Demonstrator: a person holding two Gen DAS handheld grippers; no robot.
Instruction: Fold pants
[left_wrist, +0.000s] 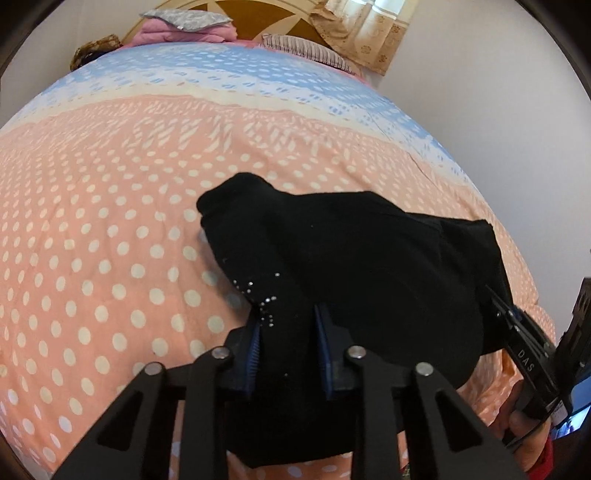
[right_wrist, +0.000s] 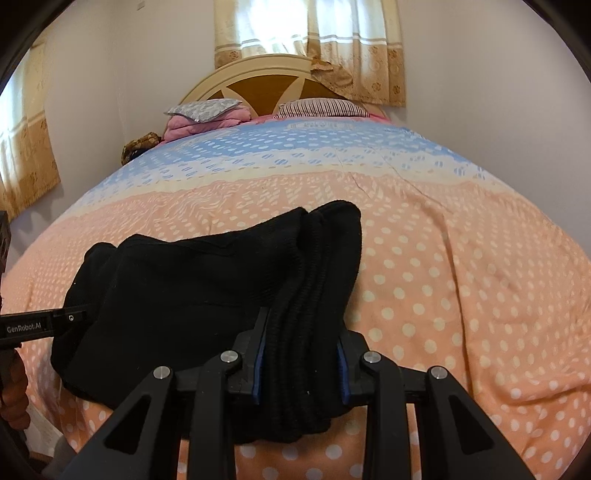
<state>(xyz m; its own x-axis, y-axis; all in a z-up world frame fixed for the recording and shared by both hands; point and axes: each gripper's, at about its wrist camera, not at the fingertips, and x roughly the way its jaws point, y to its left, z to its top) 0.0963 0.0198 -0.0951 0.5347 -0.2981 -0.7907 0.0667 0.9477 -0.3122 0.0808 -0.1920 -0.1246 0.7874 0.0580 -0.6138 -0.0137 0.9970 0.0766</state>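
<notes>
Black pants bunched on the bedspread, near edge of the bed, both ends lifted in my grippers. My left gripper is pinching a thick fold of the pants, the part with small silver studs; blue pads press the cloth from both sides. My right gripper is pinching the ribbed end of the pants; cloth fills the gap between its pads and hangs below them.

From the right wrist view the pants spread left from my grip toward the left gripper's body, whose tip sits against the cloth edge. From the left wrist view the right gripper's body comes in at the far right, touching the pants' right side, my hand wrapped on its handle.

No containers in view. At the head of the bed: a striped pillow, a pink folded blanket with a grey patterned pillow on top, headboard behind, curtains over it.
</notes>
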